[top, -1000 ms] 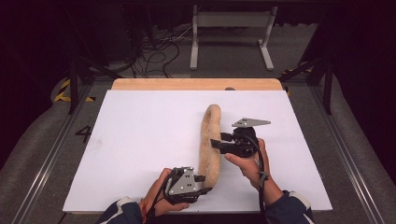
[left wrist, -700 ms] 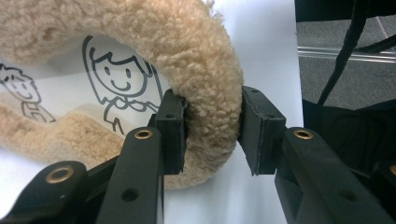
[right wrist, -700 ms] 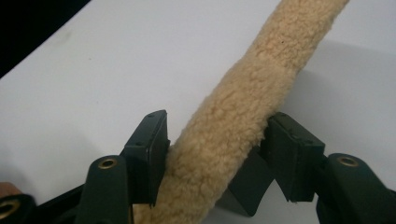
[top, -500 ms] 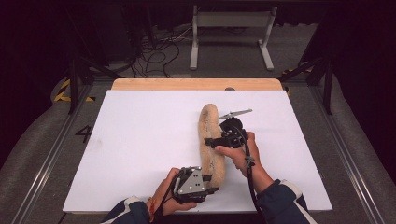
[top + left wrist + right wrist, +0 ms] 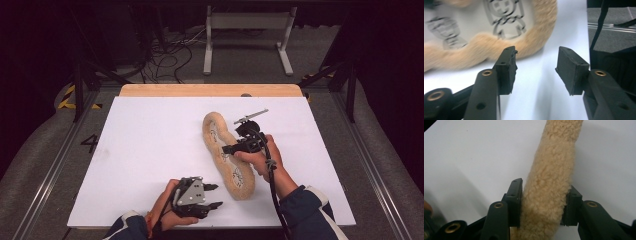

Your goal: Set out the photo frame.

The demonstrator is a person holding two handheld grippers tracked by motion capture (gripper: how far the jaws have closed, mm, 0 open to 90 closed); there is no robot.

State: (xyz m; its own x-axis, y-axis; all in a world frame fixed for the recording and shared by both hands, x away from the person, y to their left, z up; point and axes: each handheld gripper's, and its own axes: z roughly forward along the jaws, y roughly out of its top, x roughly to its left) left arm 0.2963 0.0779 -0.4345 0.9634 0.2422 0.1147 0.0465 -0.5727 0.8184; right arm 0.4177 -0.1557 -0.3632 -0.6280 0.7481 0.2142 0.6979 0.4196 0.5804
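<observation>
Nearest us, our left gripper (image 5: 212,196) rests low on the white table (image 5: 150,140) with its jaws spread apart and nothing between them, just beside the near end of the fleece insole (image 5: 227,152). Farther out, our right gripper (image 5: 231,148) pinches the insole's fleecy edge between both jaws, mid-table, printed side tilted leftward.

White table (image 5: 150,150), wooden board (image 5: 210,90), floor cables (image 5: 170,50), metal stand (image 5: 247,22).
</observation>
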